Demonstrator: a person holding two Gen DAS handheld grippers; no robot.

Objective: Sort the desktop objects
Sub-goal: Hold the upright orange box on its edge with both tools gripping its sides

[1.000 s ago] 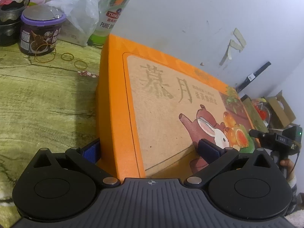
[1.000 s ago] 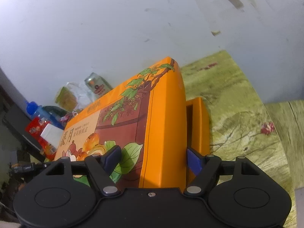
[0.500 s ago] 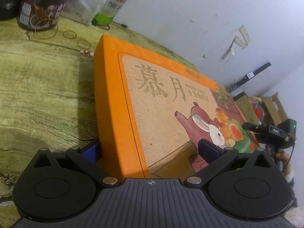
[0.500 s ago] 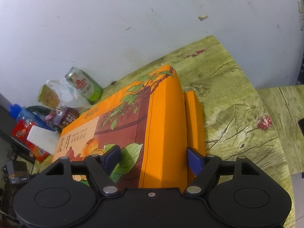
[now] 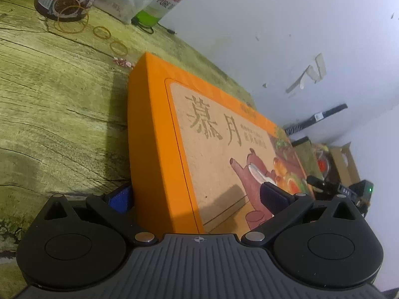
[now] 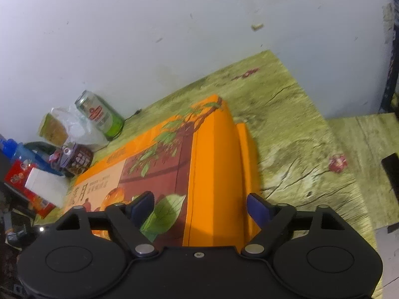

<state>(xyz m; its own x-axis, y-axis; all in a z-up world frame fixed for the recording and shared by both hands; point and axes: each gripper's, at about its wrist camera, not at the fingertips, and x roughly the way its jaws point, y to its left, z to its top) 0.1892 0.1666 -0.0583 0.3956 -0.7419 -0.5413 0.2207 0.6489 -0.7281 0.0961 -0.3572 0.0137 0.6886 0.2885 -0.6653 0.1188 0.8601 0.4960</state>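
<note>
The right gripper point(image 6: 199, 205) has just been opening, its jaws standing loose around the end of the orange box point(image 6: 212, 174). The left gripper point(image 5: 197, 196) is still clamping the opposite end. The box is now lying flat on the green table point(image 5: 57, 114), lower than a second ago.

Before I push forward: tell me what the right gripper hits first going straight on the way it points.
The right gripper already straddles the end of the orange gift box, its jaws just opened. Straight on, the box's end wall would likely meet the gripper's body first.
</note>
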